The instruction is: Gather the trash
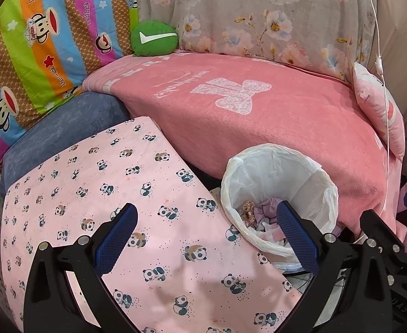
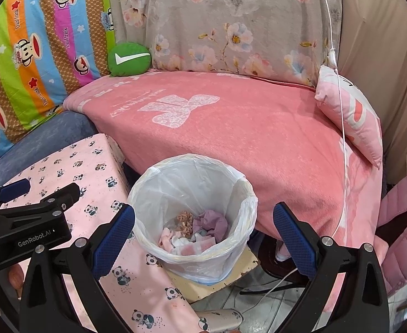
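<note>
A small bin lined with a white plastic bag (image 2: 192,166) stands on the floor between a panda-print pink surface (image 2: 92,172) and a pink-covered couch seat (image 2: 231,127). Crumpled trash (image 2: 195,230) lies inside it: pink, white and purple scraps. My right gripper (image 2: 203,233) is open and empty, held over the bin. My left gripper (image 1: 206,227) is open and empty above the panda-print surface (image 1: 120,194), with the bin (image 1: 275,163) just to its right. The left gripper also shows at the left of the right wrist view (image 2: 17,194).
A green round cushion (image 2: 129,59) sits at the back of the couch. A small pink pillow (image 2: 350,116) lies at the couch's right end, with a white cable (image 2: 342,127) hanging over it. A blue cushion (image 1: 64,127) lies behind the panda surface. A pink quilted chair (image 2: 403,222) stands right.
</note>
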A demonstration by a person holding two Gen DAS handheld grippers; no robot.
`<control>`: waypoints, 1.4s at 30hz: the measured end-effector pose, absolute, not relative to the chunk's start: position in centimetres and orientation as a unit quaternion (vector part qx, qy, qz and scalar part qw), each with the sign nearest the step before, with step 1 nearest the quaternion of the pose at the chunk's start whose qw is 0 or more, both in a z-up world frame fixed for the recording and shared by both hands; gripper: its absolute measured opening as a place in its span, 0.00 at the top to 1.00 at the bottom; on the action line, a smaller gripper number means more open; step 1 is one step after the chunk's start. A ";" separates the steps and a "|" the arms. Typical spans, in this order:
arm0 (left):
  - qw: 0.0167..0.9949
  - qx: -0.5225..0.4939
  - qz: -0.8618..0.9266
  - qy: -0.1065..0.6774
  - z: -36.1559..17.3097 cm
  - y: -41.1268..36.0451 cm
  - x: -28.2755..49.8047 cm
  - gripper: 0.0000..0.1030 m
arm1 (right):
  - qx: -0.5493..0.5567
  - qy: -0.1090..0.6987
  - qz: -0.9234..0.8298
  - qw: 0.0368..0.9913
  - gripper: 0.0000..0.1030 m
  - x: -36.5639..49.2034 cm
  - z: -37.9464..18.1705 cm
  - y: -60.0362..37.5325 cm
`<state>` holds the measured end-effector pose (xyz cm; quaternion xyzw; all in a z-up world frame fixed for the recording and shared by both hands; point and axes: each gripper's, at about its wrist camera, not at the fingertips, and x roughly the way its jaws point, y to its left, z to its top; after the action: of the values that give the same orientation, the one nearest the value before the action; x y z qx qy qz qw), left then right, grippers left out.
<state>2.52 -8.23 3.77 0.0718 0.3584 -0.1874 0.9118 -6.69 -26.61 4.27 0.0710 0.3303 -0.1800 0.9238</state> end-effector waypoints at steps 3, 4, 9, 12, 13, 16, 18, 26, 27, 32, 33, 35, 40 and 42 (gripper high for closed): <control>0.910 0.075 -0.189 0.360 3.7 -8.4 2.4 0.07 | 0.072 0.332 -0.180 0.923 0.05 -6.6 4.2 -26.6; 0.910 0.076 -0.188 0.362 3.6 -8.4 2.4 0.07 | 0.072 0.332 -0.180 0.923 0.05 -6.7 4.2 -26.6; 0.906 0.081 -0.191 0.369 3.4 -8.6 2.4 0.07 | 0.073 0.333 -0.180 0.923 0.05 -6.7 4.2 -26.7; 0.905 0.083 -0.190 0.372 3.2 -8.7 2.4 0.07 | 0.073 0.333 -0.180 0.923 0.05 -6.7 4.1 -26.6; 0.904 0.083 -0.190 0.373 3.2 -8.7 2.4 0.07 | 0.073 0.333 -0.180 0.923 0.05 -6.7 4.1 -26.6; 0.904 0.084 -0.189 0.374 3.1 -8.7 2.4 0.07 | 0.073 0.335 -0.180 0.922 0.05 -6.7 4.0 -26.6; 0.904 0.084 -0.189 0.374 3.1 -8.8 2.5 0.07 | 0.073 0.335 -0.180 0.922 0.05 -6.7 3.9 -26.6; 0.902 0.088 -0.192 0.376 2.8 -8.9 2.4 0.07 | 0.074 0.336 -0.180 0.921 0.05 -6.8 3.8 -26.5; 0.902 0.088 -0.193 0.376 2.8 -8.9 2.4 0.07 | 0.075 0.336 -0.180 0.921 0.05 -6.8 3.7 -26.5; 0.900 0.090 -0.194 0.379 2.7 -9.1 2.4 0.07 | 0.075 0.337 -0.181 0.921 0.05 -6.8 3.6 -26.4; 0.900 0.090 -0.195 0.379 2.7 -9.1 2.4 0.07 | 0.076 0.337 -0.181 0.921 0.05 -6.8 3.5 -26.4; 0.900 0.091 -0.195 0.380 2.6 -9.1 2.4 0.07 | 0.076 0.337 -0.181 0.921 0.05 -6.8 3.6 -26.4; 0.899 0.092 -0.196 0.381 2.6 -9.3 2.3 0.07 | 0.076 0.337 -0.182 0.920 0.05 -6.8 3.4 -26.4; 0.899 0.093 -0.197 0.381 2.5 -9.3 2.3 0.07 | 0.077 0.338 -0.182 0.920 0.05 -6.9 3.4 -26.4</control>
<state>2.29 -9.35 2.52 0.0934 0.3809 -0.1968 0.8986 -6.88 -26.35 3.37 0.0767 0.3378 -0.1823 0.9202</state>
